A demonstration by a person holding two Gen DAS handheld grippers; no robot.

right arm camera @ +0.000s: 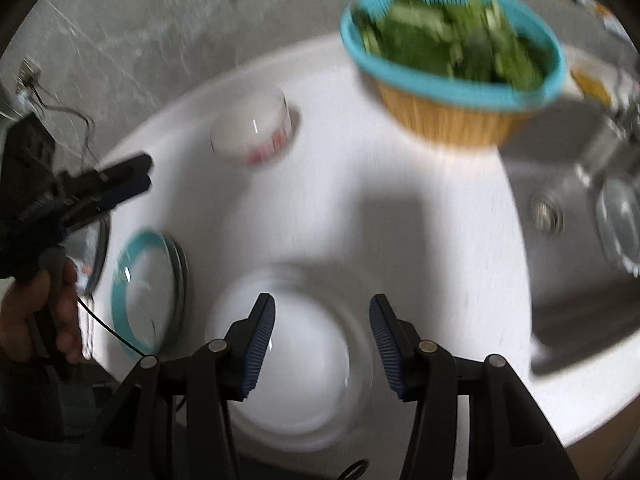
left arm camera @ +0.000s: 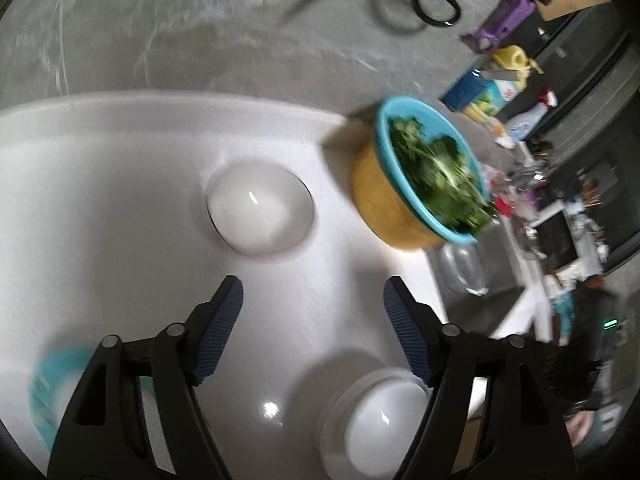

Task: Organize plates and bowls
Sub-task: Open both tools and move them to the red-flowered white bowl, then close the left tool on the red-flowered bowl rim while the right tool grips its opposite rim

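The white round table (right arm camera: 400, 208) carried everything. The right gripper (right arm camera: 322, 344) hung over the table's near edge with its blue pads spread apart and nothing between them; directly beneath it sat a white bowl (right arm camera: 296, 364), mouth up, resting in a shallow white plate (right arm camera: 360, 320) whose rim showed around it. Being round, neither has a long axis to speak of.

To the left of that pair, near the table's left edge, lay a small stack of teal-rimmed plates (right arm camera: 148, 292), flat and face up. The left gripper (right arm camera: 136, 178) hovered above that left edge, held in a hand (right arm camera: 40, 312); in its own view the left gripper (left arm camera: 314, 320) had its fingers wide apart and empty, pointing down at bare table top.

Toward the far side stood a small white bowl (right arm camera: 250, 130) with red markings on its wall, mouth facing up, well apart from the others. At the far right edge was a yellow basket (right arm camera: 452, 120) with a teal rim, holding leafy greens (right arm camera: 456, 48). Beyond the table's right edge lay a steel sink (right arm camera: 560, 240) with a glass dish (right arm camera: 620, 224) in it.
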